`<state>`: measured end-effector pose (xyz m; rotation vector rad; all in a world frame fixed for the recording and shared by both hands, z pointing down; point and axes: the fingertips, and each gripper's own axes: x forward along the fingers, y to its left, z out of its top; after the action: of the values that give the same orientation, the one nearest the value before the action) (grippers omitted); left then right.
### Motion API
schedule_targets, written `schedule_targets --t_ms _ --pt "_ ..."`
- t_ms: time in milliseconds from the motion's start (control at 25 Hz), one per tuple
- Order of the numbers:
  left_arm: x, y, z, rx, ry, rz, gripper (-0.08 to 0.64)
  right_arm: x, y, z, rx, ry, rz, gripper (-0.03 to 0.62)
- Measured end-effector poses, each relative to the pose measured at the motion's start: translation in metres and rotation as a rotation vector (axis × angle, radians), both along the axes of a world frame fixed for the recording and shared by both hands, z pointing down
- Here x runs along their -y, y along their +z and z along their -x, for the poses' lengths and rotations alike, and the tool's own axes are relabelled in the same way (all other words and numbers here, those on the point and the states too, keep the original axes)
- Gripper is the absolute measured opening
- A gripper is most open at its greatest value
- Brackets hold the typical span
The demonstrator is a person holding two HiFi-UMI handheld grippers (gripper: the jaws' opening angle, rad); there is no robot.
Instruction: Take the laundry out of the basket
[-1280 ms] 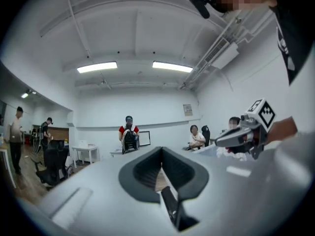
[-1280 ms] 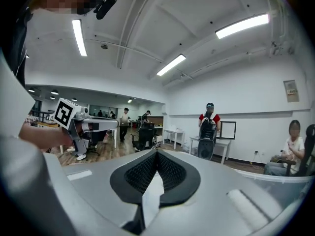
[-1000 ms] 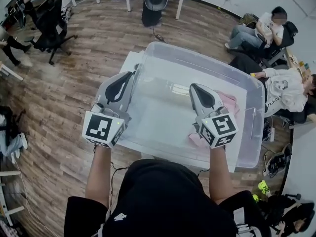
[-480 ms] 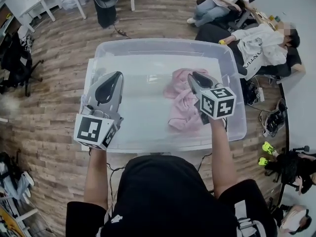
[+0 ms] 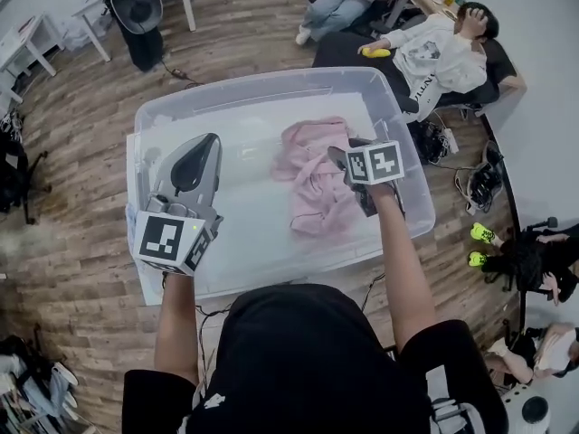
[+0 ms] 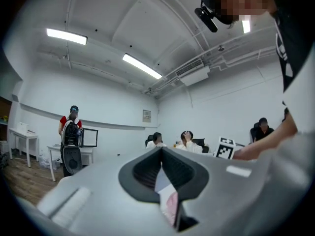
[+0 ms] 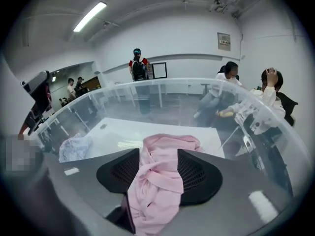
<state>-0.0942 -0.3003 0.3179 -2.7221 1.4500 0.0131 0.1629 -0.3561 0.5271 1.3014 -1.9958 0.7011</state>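
1. Wood-plank flooring [image 5: 63, 197] surrounds a white table [image 5: 147, 289] that bears a clear plastic basket [image 5: 271, 83]. Seated people [image 5: 434, 48] are beyond the basket's far right corner.
2. The left gripper [image 5: 209, 140] is held level above the basket's left part. In the left gripper view its jaws are clenched together [image 6: 161, 151] with nothing caught between them. The laundry lies off to the right of these jaws and lower.
3. The right gripper [image 5: 342, 156] tilts down into the basket. Its jaws [image 7: 158, 154] stand parted and have just been opening.
4. A pink garment [image 5: 312, 177] lies bunched in the gap between the right jaws. Its folds run from ahead of the tips back toward the gripper's body [image 7: 157, 186], and the pads are not clamped on it.
5. The garment rests on the basket's floor, with the far wall [image 7: 172, 82] curving beyond the jaws.
6. A pale crumpled bundle [image 7: 74, 147] sits well left of the right jaws. Whether it is inside the basket cannot be told.
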Motion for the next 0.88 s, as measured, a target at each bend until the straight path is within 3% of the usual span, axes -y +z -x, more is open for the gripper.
schedule_targets --t_ms 80,240,400,560,880 --pt "0.003 0.002 -0.004 -0.008 0.023 0.001 0.009 0.001 0.018 -0.004 -0.027 0.019 0.047 0.256" --pt "0.01 0.004 -0.009 -0.03 0.056 0.004 0.009 0.0 0.056 -0.008 -0.056 0.044 0.147 0.408" --pt "0.016 0.007 -0.009 -0.044 0.07 0.013 0.009 -0.007 0.094 -0.01 -0.114 0.03 0.262 0.506" --pt "0.016 0.011 -0.009 -0.044 0.081 0.021 0.009 -0.007 0.127 -0.013 -0.167 0.028 0.344 0.555" --pt "0.018 0.018 0.0 -0.022 0.048 0.038 0.009 0.005 0.171 -0.027 -0.291 0.061 0.388 0.597"
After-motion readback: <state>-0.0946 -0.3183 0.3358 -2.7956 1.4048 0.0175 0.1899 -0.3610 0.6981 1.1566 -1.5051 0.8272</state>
